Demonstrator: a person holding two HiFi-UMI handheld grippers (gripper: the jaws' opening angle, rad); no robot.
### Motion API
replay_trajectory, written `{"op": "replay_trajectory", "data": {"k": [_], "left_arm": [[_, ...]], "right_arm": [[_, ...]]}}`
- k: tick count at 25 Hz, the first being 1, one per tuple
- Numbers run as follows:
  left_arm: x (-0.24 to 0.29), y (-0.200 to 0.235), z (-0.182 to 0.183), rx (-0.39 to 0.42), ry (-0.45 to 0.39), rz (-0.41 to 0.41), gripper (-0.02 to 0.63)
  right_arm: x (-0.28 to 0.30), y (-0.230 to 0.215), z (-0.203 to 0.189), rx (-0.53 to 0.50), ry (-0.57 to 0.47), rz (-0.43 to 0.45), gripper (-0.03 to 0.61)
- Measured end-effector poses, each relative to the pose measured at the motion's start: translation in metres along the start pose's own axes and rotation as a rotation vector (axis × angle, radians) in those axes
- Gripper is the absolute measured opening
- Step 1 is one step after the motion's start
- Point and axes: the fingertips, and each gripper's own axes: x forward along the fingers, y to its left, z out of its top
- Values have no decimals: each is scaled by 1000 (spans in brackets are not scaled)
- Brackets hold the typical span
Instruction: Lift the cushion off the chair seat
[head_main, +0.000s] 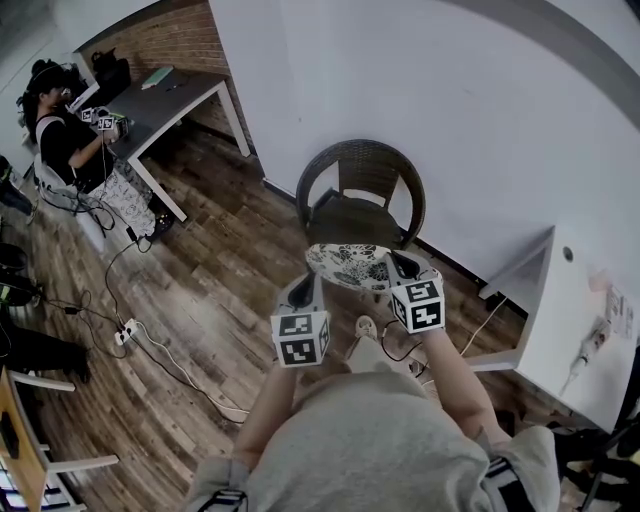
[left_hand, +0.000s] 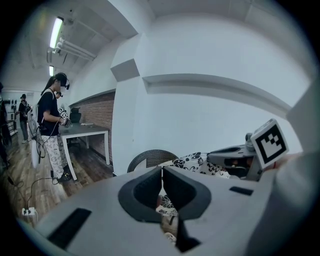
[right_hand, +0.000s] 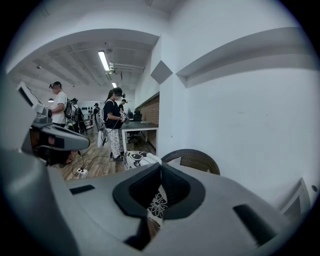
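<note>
One floral cushion (head_main: 350, 266), lifted off the seat, in front of one wicker chair (head_main: 362, 170). Two grippers: left gripper (head_main: 312, 275) and right gripper (head_main: 393, 262), each clamped on a cushion edge. Right gripper view shows several standing people (right_hand: 114, 120); head view shows only one.

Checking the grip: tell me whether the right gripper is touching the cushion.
Touching. The right gripper view shows the right gripper pinching the cushion between shut jaws.
</note>
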Motion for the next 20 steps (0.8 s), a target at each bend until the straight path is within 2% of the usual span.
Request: {"op": "replay_trajectory", "data": {"k": [20], "left_arm": [[6,9,-12,-27,36,9,10]], "right_arm": [[7,6,3,-46,11,28,6]]}}
